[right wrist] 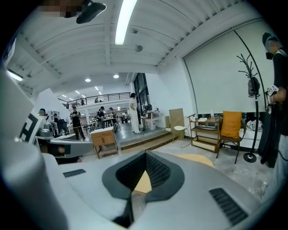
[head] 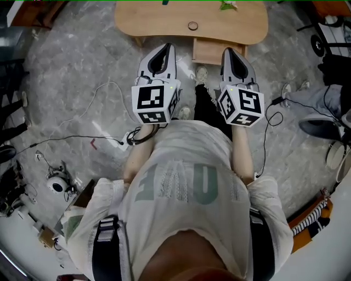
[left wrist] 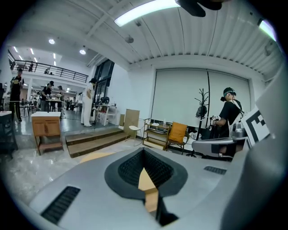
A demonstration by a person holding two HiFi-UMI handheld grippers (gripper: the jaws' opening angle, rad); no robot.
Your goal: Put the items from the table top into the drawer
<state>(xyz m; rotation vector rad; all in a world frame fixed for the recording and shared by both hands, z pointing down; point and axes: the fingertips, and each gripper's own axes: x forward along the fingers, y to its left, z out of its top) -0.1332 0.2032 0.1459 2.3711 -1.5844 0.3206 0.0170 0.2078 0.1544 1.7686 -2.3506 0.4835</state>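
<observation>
A light wooden table [head: 164,22] stands ahead of me at the top of the head view. On it lie a small round ring-shaped item [head: 192,26] and a green item [head: 227,5] at the far edge. Below the tabletop a wooden drawer [head: 211,51] juts out toward me. My left gripper [head: 164,49] and right gripper [head: 228,52] are held side by side just short of the table, both shut and empty. In each gripper view the left gripper [left wrist: 144,151] and right gripper [right wrist: 145,155] show jaws meeting at the tip, with only tan wood behind them.
Cables and a power strip [head: 124,144] lie on the marble floor at the left. Another person's legs [head: 318,99] are at the right. The gripper views show a wooden cabinet [left wrist: 46,128], low steps [left wrist: 96,140], an orange-backed chair [right wrist: 231,126] and people standing far off.
</observation>
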